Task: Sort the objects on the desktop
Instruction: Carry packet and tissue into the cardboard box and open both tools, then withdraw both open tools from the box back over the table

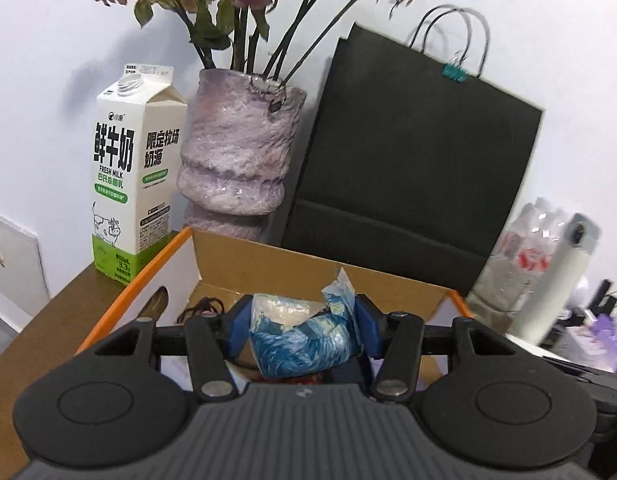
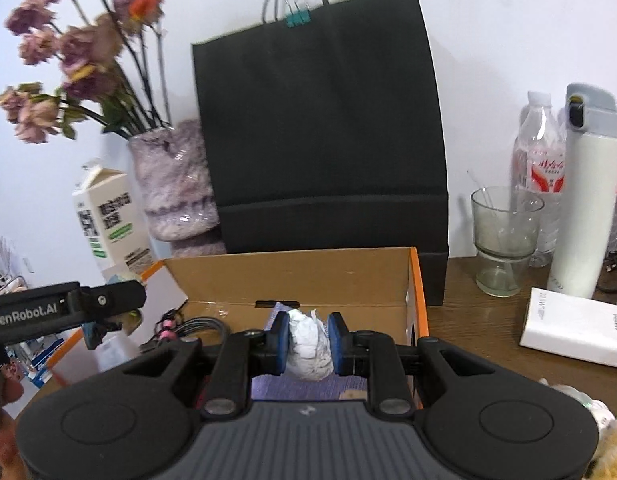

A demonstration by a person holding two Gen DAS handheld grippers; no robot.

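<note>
In the left wrist view my left gripper (image 1: 304,330) is shut on a blue patterned tissue pack (image 1: 304,340), held over the open cardboard box (image 1: 268,268) with orange edges. Cables (image 1: 204,306) lie in that box. In the right wrist view my right gripper (image 2: 308,340) is shut on a crumpled white paper ball (image 2: 310,346), also above the cardboard box (image 2: 292,280), whose inside shows a purple item (image 2: 300,388) and cables (image 2: 196,328). The left gripper (image 2: 96,328) enters that view from the left, over the box's left side.
Behind the box stand a black paper bag (image 2: 324,128), a purple vase (image 1: 240,148) of dried flowers and a milk carton (image 1: 128,176). To the right on the wooden desk are a glass (image 2: 504,236), a water bottle (image 2: 542,168), a white flask (image 2: 588,200) and a white box (image 2: 576,328).
</note>
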